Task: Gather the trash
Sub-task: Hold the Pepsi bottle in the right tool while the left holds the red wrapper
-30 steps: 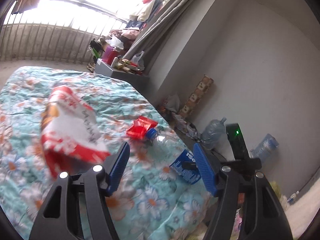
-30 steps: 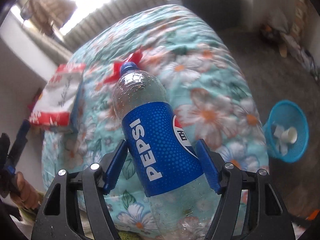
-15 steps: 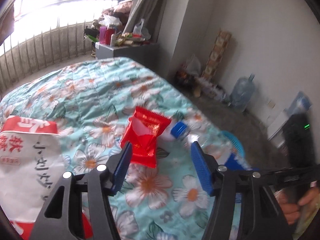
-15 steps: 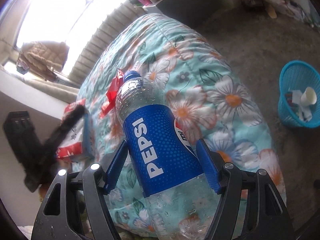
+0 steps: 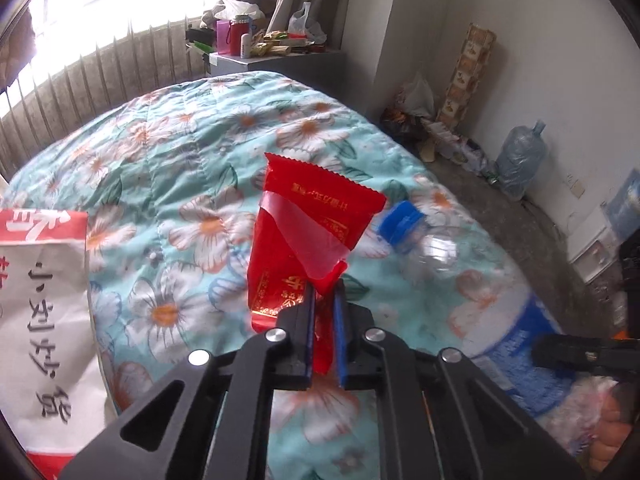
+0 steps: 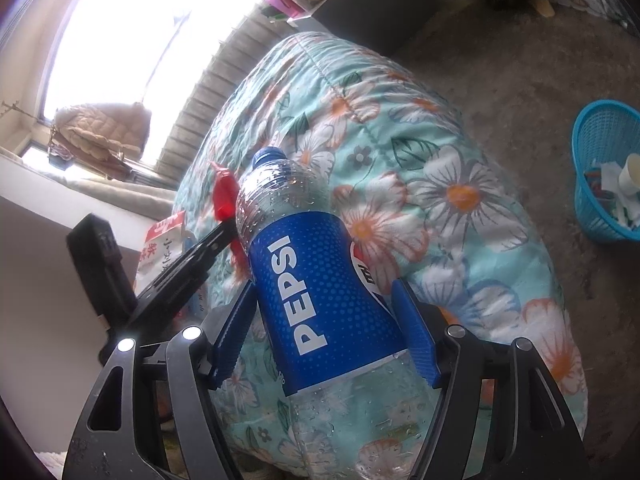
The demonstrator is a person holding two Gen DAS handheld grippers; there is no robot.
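Observation:
My left gripper (image 5: 324, 300) is shut on the lower edge of a red snack wrapper (image 5: 308, 236), which stands up over the flowered quilt (image 5: 180, 152). My right gripper (image 6: 324, 312) is shut on an empty Pepsi bottle (image 6: 316, 280) with a blue cap, holding it by the blue label above the quilt (image 6: 420, 184). The bottle also shows in the left wrist view (image 5: 440, 256), just right of the wrapper. The wrapper (image 6: 225, 196) and the left gripper's black frame (image 6: 180, 272) show left of the bottle in the right wrist view.
A large white and red snack bag (image 5: 40, 308) lies on the quilt at the left. A blue basket (image 6: 608, 172) holding scraps stands on the floor right of the bed. A cluttered grey cabinet (image 5: 276, 60) and a water jug (image 5: 520, 160) stand along the walls.
My left gripper has moved in on the red wrapper and shut on it. My right gripper keeps hold of the bottle and has shifted slightly toward the wrapper.

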